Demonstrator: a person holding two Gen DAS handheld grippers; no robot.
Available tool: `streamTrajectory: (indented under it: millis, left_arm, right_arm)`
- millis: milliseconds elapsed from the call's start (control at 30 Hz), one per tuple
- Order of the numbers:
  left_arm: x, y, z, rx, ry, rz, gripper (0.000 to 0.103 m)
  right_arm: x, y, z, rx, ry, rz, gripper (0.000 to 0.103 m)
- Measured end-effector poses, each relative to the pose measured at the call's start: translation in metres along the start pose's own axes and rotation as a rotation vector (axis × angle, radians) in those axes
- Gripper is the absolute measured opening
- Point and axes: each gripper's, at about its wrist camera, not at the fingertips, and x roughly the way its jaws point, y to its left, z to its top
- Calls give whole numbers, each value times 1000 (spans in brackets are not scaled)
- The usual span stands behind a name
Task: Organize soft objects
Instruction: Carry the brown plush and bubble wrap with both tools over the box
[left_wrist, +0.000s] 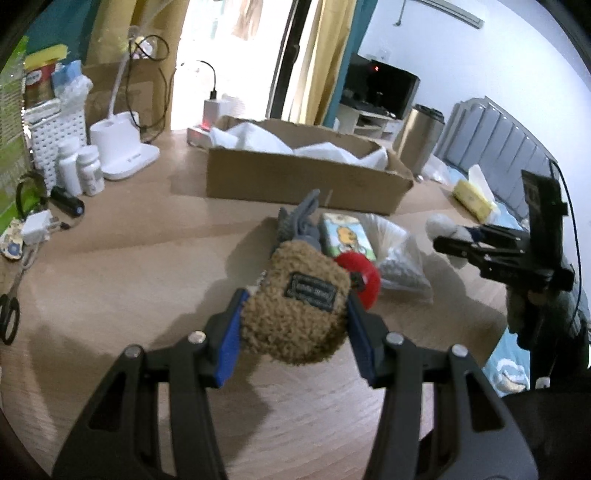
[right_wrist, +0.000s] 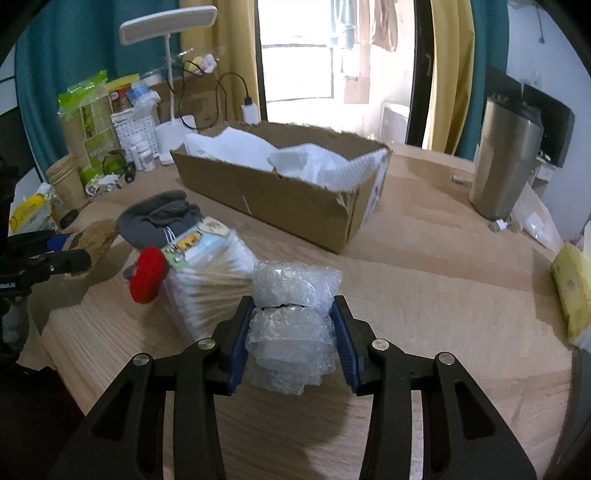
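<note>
Brown fuzzy pouch (left_wrist: 295, 306) clamped between the left tongs (left_wrist: 293, 328), lifted above the tabletop (left_wrist: 129, 258) — bubble-wrap roll (right_wrist: 291, 332) clenched in the right tongs (right_wrist: 291, 343). Ahead at twelve o'clock, cardboard box (right_wrist: 295, 199) with white packing inside. At ten o'clock from the right tongs, red pom-pom (right_wrist: 147, 275), tissue pack (right_wrist: 207, 258) and gray socks (right_wrist: 159, 218) clustered together.

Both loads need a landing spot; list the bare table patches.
Bare wood lies between the cardboard box and steel tumbler, and left of the fuzzy pouch toward the scissors. Crowded around the red pompom.
</note>
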Motion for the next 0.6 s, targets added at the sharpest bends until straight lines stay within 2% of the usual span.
streamTrajectory:
  millis: [200,433,600]
  left_arm:
    - [-4,9,6,-18,-27,21,53]
    - [-7,26,16,-36,-43,105,53]
    - [-12,28,29,-8,-85,122,53]
  right_arm:
    - [-2,6,5,-17,-21,8,44]
    - [-6,5,8,-21,-44,9,44]
    - [-8,5,13,-25,-59,4,44]
